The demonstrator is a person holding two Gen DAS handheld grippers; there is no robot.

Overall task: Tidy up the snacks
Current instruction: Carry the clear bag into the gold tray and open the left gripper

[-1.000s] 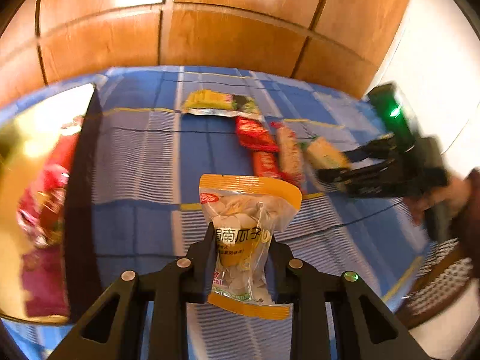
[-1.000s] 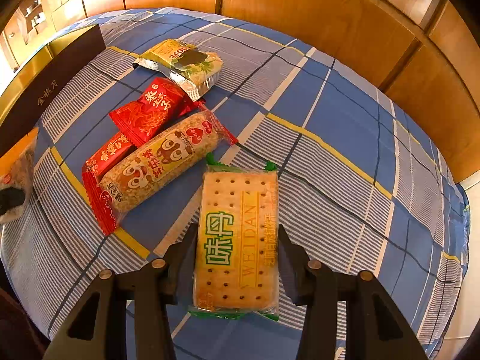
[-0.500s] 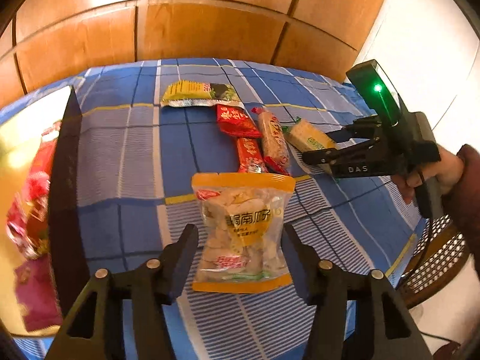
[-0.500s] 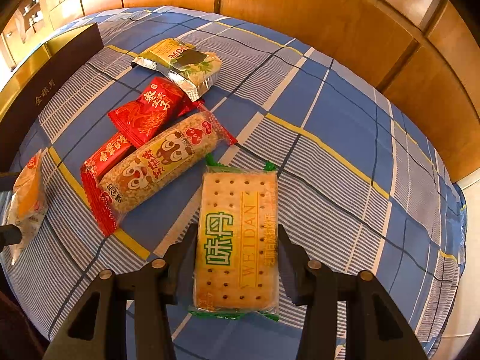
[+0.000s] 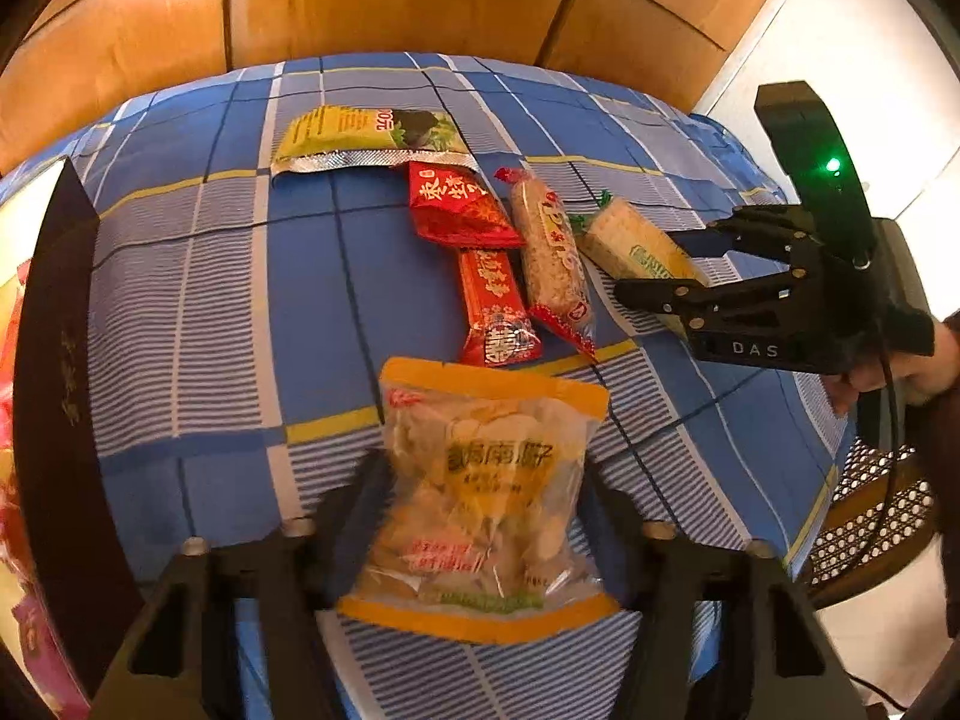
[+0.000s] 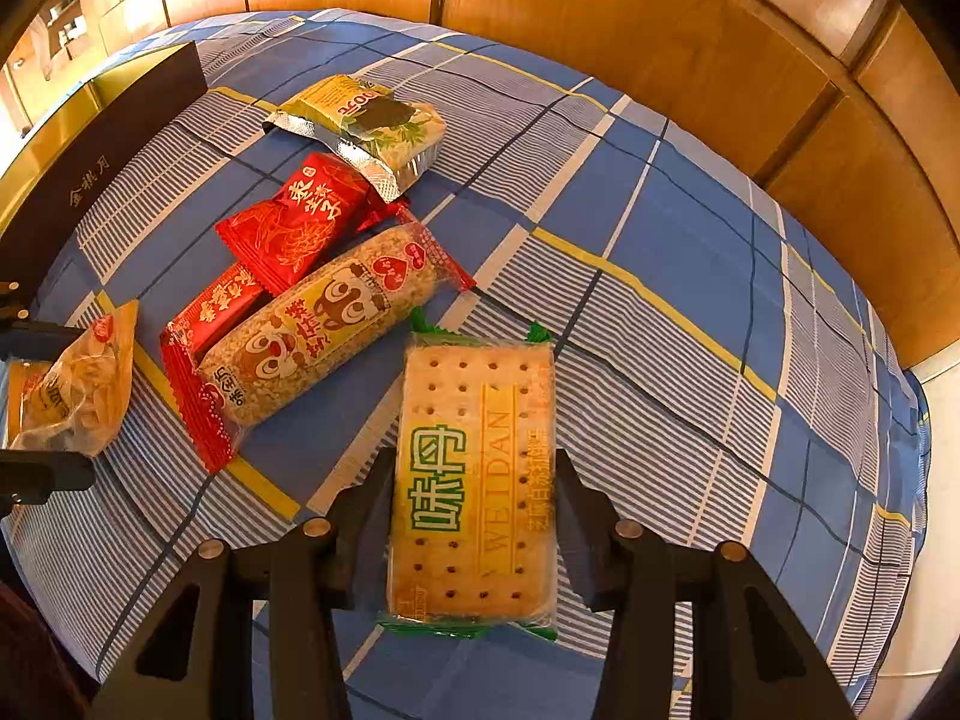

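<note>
A clear bag of chips with orange bands [image 5: 486, 498] lies on the blue checked cloth between the open fingers of my left gripper [image 5: 486, 510]; it also shows at the left of the right wrist view [image 6: 78, 384]. My right gripper [image 6: 474, 510] is open around a Weidan cracker pack [image 6: 474, 480], which lies flat on the cloth. In the left wrist view the right gripper [image 5: 660, 264] sits at the right over that pack [image 5: 636, 246].
A row of snacks lies on the cloth: a yellow-green pack [image 6: 366, 120], two red packs [image 6: 300, 222] [image 6: 210, 324] and a rice-crisp roll [image 6: 324, 324]. A dark box with a gold inside [image 5: 54, 360] holding snacks stands at the left. A wicker chair [image 5: 870, 516] is beyond the table's right edge.
My left gripper opened and let go of the chip bag, which now lies on the cloth nearer the red packs. The right gripper and cracker pack have not moved.
</note>
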